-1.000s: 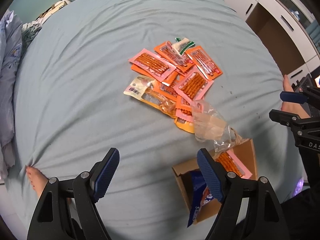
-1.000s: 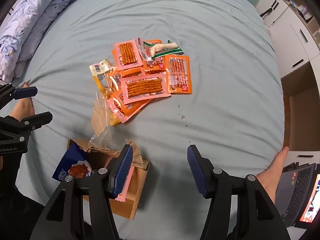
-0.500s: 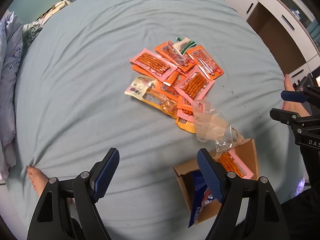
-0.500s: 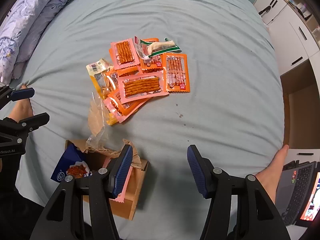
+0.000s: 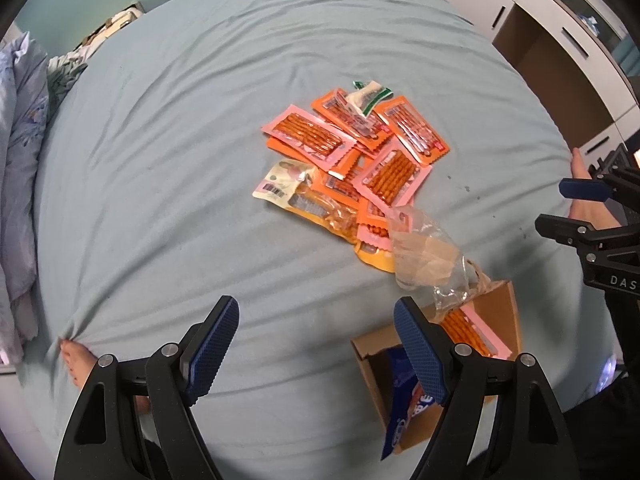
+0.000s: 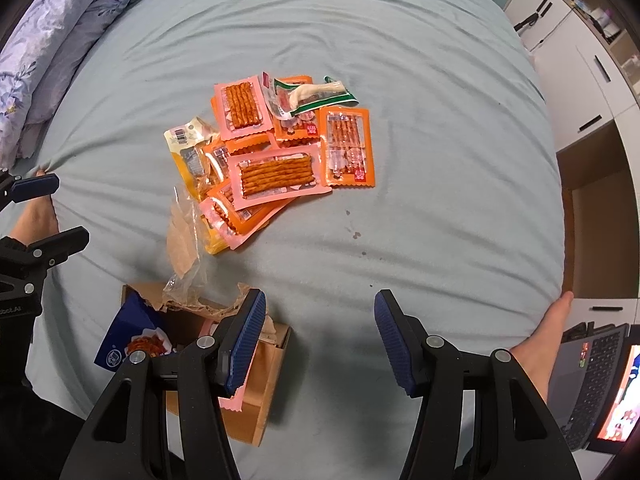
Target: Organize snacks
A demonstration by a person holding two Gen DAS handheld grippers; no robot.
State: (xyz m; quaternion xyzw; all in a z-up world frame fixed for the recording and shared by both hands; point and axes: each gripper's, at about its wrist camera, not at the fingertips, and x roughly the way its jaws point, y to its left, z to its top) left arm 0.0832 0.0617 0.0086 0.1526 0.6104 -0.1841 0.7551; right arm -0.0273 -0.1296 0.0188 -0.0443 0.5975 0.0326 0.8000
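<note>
A pile of orange and pink snack packets (image 5: 352, 160) lies in the middle of the grey-blue bed; it also shows in the right wrist view (image 6: 276, 152). A white and green packet (image 6: 320, 94) tops its far side. A brown cardboard box (image 5: 508, 308) sits near the bed's front edge, holding a pink packet (image 5: 472, 330) and a blue bag (image 6: 128, 340). Crumpled clear plastic (image 5: 428, 256) lies between box and pile. My left gripper (image 5: 316, 344) is open and empty, left of the box. My right gripper (image 6: 320, 340) is open and empty, right of the box (image 6: 256, 412).
Floral pillows (image 6: 52, 48) lie along one side of the bed. White cabinets (image 5: 560, 36) stand beyond the far side. A laptop (image 6: 592, 380) sits off the bed near a bare foot (image 6: 548, 328). Another foot (image 5: 76, 360) rests at the bed edge.
Both grippers have drifted slightly; the pile sits a little differently in each view. Nothing was grasped or released, and both grippers stay open.
</note>
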